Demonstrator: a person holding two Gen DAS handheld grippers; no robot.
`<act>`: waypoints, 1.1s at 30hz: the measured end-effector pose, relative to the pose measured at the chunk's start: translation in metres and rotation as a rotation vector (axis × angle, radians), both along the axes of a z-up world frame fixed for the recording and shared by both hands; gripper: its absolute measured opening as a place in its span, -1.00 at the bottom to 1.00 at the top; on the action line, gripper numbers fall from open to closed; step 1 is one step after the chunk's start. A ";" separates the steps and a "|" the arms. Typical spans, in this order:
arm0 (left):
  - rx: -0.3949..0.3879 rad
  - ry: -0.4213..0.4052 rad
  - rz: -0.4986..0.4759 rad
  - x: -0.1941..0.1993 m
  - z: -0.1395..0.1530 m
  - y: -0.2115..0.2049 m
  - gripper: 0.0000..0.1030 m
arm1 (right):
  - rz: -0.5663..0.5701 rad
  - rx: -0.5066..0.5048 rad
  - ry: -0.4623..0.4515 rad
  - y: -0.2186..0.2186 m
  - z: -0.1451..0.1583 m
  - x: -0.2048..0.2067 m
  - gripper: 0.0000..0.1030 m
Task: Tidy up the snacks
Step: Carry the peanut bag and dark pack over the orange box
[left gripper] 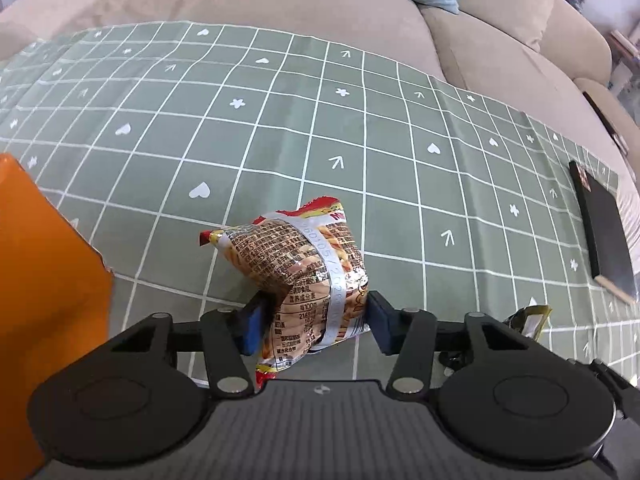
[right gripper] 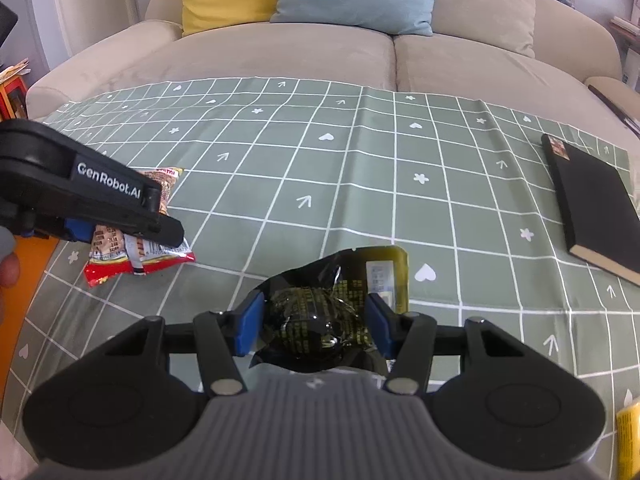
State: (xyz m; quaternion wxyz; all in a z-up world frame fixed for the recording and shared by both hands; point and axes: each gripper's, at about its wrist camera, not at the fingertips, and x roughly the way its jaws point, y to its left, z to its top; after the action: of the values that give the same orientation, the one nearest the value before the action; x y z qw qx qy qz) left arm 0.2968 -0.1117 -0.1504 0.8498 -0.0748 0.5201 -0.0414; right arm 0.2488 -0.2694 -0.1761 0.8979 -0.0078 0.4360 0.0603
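Snack packets sit in both tools right now. My left tool has the red-and-silver snack packet between its blue pads; the near pad presses the wrapper's side, but the far pad looks barely off it, so I read the jaws as apart around it, not clamped. The packet's lower end rests on the desk. My right tool is clamped on a dark, glossy black-and-olive packet, pads squeezing its bulging middle.

Risks as I judge them: the red packet is puffy and slick, so if I lift before the far pad seats, it could pivot or slide out. The dark packet's rounded bulge could squirt forward under more pressure. The two tools work close together, left one just ahead-left of my right one, so they could knock.

Beyond the tools, a green grid cloth with hearts and arrows, creased, covers the desk. A black book lies far right, an orange container hard left, a beige sofa with yellow and blue cushions behind.
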 end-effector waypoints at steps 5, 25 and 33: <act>0.001 -0.011 -0.047 -0.010 0.004 -0.001 0.04 | -0.004 -0.027 0.020 0.005 0.004 -0.006 -0.09; -0.086 -0.106 -0.171 -0.106 0.073 0.017 0.03 | -0.039 0.026 0.067 0.015 0.042 -0.079 -0.21; -0.104 -0.140 -0.202 -0.138 0.099 0.043 0.03 | -0.006 0.033 -0.018 0.035 0.086 -0.112 -0.24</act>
State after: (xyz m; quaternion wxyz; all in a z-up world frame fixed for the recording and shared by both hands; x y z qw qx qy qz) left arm 0.1593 -0.0685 -0.0510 0.8705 -0.0629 0.4617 -0.1585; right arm 0.1365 -0.2339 -0.0906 0.9020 0.0078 0.4269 0.0645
